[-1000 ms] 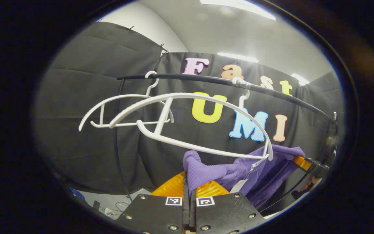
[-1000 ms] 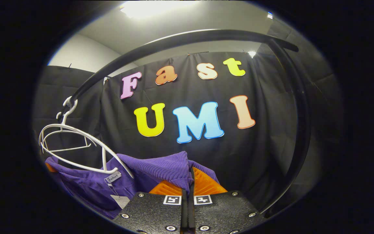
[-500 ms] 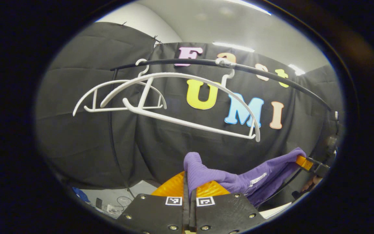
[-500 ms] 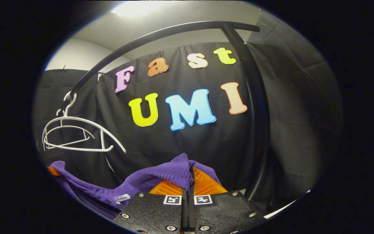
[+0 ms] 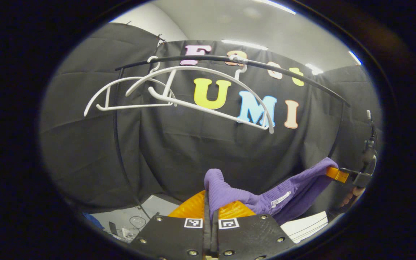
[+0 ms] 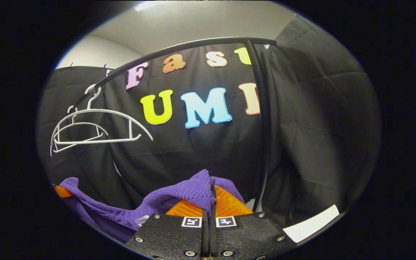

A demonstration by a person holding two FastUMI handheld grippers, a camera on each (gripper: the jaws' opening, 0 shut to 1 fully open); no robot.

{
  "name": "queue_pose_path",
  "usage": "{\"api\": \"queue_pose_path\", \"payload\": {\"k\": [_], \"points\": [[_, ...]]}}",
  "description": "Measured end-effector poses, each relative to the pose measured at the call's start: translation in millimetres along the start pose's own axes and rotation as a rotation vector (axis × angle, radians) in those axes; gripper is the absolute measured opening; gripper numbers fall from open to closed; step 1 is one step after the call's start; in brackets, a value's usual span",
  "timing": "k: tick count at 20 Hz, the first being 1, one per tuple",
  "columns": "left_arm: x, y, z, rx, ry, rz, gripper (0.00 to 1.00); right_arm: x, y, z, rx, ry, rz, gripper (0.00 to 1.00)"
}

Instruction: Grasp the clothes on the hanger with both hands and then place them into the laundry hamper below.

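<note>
Carrying the purple top (image 5: 265,196) clear of the hangers (image 5: 179,97), I have both the left hand-held gripper (image 5: 211,202) and the right hand-held gripper (image 6: 208,202) clamped on it (slung between them); next I lower it into the hamper below.

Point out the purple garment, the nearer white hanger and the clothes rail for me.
purple garment (image 5: 226,187), left gripper view, ribbed fold above the fingers.
white hanger (image 5: 208,108), left gripper view, lower bar.
clothes rail (image 6: 193,44), right gripper view, top bar.
</note>
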State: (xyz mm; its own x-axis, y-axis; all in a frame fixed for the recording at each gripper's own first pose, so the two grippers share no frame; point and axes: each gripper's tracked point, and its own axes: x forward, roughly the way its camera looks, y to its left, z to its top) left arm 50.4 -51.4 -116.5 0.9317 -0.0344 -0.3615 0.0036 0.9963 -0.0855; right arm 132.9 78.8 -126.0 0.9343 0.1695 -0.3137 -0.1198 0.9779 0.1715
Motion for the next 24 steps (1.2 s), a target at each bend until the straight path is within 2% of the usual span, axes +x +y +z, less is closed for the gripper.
{"api": "queue_pose_path", "payload": {"k": [3, 4, 9, 10, 11, 15, 17, 19, 20, 21, 23, 24], "points": [[-19.1, 19.3, -17.4, -0.012, 0.018, -0.046, 0.06, -31.0, 23.7, -17.6, -0.026, 0.030, -0.021, 0.00], [-25.3, 27.6, -24.1, -0.009, 0.022, -0.051, 0.01, -40.6, 31.2, -24.3, -0.032, 0.044, -0.030, 0.00], [-48.4, 60.6, -76.3, -0.038, 0.090, -0.080, 0.01, -76.8, 73.6, -75.8, -0.027, 0.132, -0.041, 0.00], [-51.0, 67.5, -86.6, -0.040, 0.108, -0.080, 0.06, -82.2, 81.9, -88.3, -0.030, 0.155, -0.034, 0.00], [-54.9, 75.7, -100.0, -0.038, 0.124, -0.079, 0.01, -89.3, 90.9, -102.0, -0.020, 0.181, -0.024, 0.00], [-58.8, 107.0, -154.4, -0.084, 0.216, -0.036, 0.01, -106.0, 114.3, -159.7, 0.041, 0.288, -0.006, 0.00], [-58.3, 110.4, -181.8, -0.061, 0.265, -0.045, 0.01, -107.3, 118.2, -191.4, 0.045, 0.359, -0.008, 0.00], [-55.3, 102.7, -211.0, -0.011, 0.304, -0.094, 0.01, -106.7, 113.8, -217.2, 0.049, 0.417, -0.013, 0.00], [-53.6, 99.0, -223.9, 0.010, 0.320, -0.119, 0.05, -104.0, 116.1, -229.9, 0.051, 0.438, -0.011, 0.00], [-50.0, 97.0, -235.4, 0.022, 0.335, -0.141, 0.01, -100.1, 120.4, -242.1, 0.053, 0.454, -0.005, 0.00], [-37.3, 87.3, -256.1, 0.034, 0.360, -0.186, 0.01, -89.9, 132.1, -264.3, 0.052, 0.469, 0.028, 0.01], [-30.8, 83.5, -266.0, 0.049, 0.369, -0.199, 0.05, -87.7, 136.4, -272.1, 0.044, 0.463, 0.041, 0.01]]}}
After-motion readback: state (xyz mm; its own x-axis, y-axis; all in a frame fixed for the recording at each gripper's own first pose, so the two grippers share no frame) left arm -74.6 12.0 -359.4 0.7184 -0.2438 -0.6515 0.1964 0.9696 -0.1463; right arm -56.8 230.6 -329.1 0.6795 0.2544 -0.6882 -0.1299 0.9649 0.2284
